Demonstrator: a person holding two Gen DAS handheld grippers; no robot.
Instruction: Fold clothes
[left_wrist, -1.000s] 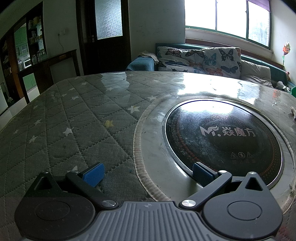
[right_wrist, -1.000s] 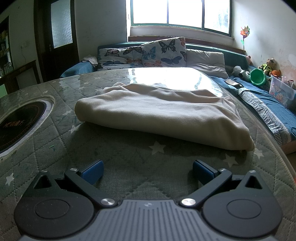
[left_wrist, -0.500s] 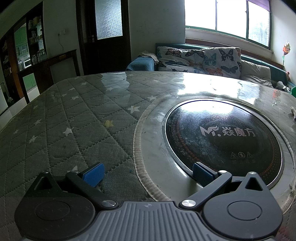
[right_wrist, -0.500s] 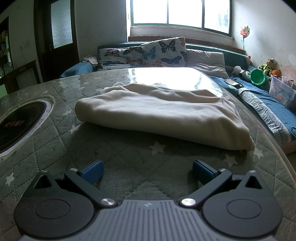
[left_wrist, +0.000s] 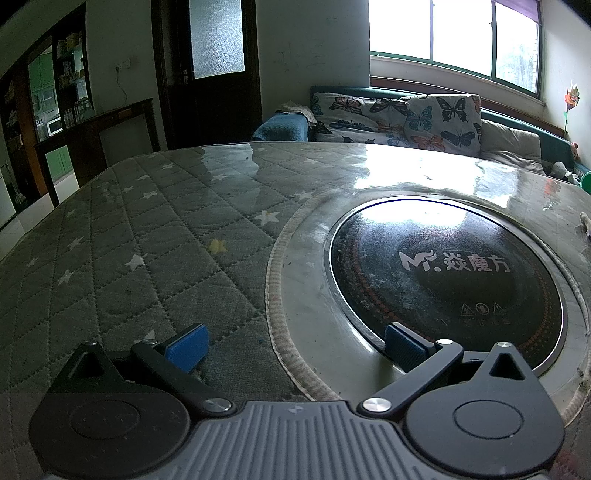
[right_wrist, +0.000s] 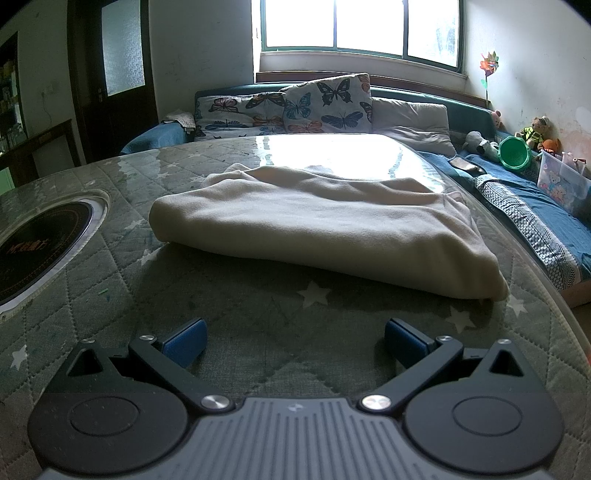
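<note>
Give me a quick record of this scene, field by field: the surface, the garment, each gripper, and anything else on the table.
surface: quilted grey table cover with white stars
garment: cream cloth, lying folded on the cover, ahead of the right gripper
left gripper: open, empty, low over the cover beside the cooktop
right gripper: open, empty, short of the cloth, not touching it
other: round black cooktop set into the table
background: sofa with butterfly cushions under a window

One folded cream garment (right_wrist: 325, 221), one round cooktop (left_wrist: 447, 280), two butterfly cushions (right_wrist: 325, 103), two grippers (right_wrist: 295, 343).
</note>
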